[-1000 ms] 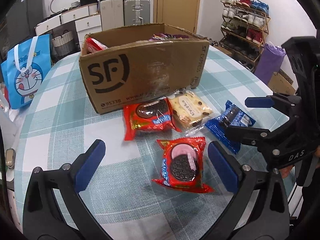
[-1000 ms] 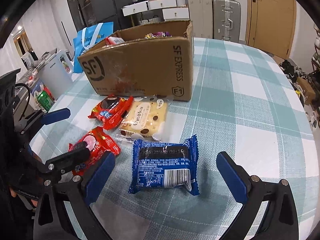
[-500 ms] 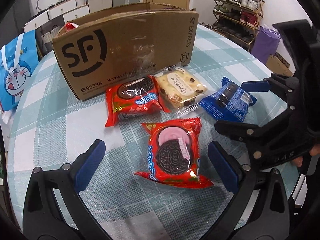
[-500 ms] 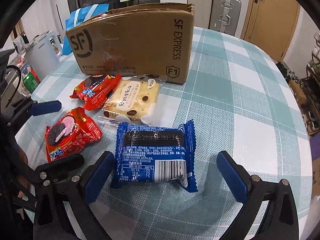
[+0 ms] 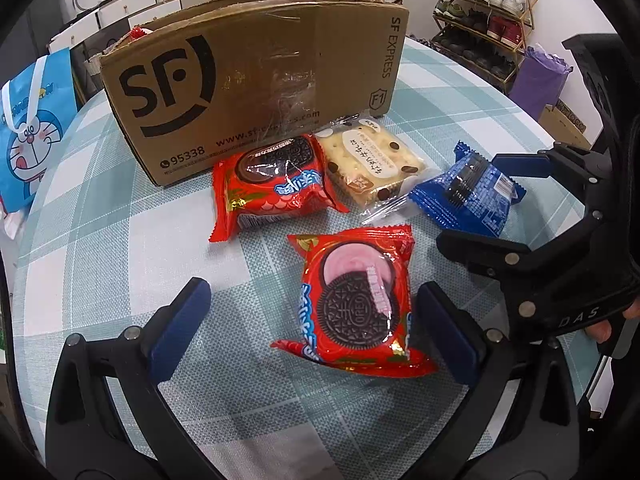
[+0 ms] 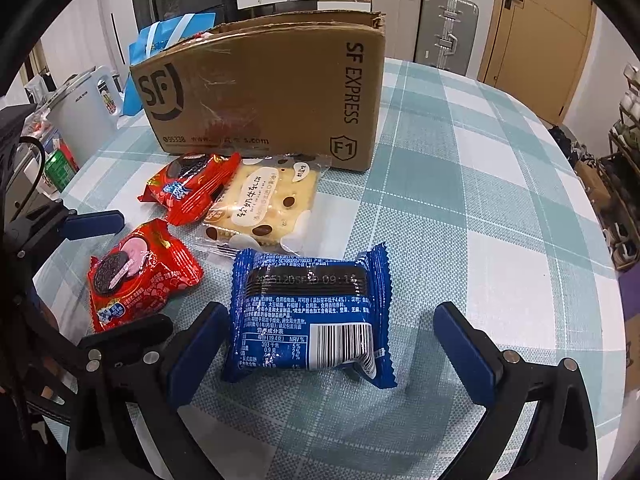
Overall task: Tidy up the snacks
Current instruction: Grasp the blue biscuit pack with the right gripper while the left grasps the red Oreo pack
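Observation:
A brown SF Express cardboard box (image 5: pixel 256 76) (image 6: pixel 264 88) stands on the checked table. In front of it lie a red Oreo pack (image 5: pixel 276 184) (image 6: pixel 188 188), a clear cracker pack (image 5: pixel 372 160) (image 6: pixel 264 204), a red strawberry Oreo pack (image 5: pixel 356 300) (image 6: pixel 136 272) and a blue pack (image 5: pixel 468 188) (image 6: pixel 312 316). My left gripper (image 5: pixel 316 328) is open around the strawberry Oreo pack, low over the table. My right gripper (image 6: pixel 332 352) is open around the blue pack; it also shows in the left wrist view (image 5: pixel 500 196).
A blue Doraemon bag (image 5: pixel 32 120) stands left of the box. Snacks show over the box rim (image 5: pixel 136 34). Suitcases (image 6: pixel 444 28), drawers and a shoe rack (image 5: pixel 484 12) stand beyond the table. The table edge (image 6: pixel 600 300) curves at the right.
Both grippers have moved forward and down. The strawberry Oreo pack now sits between the left fingers and the blue pack between the right fingers. Both stay open.

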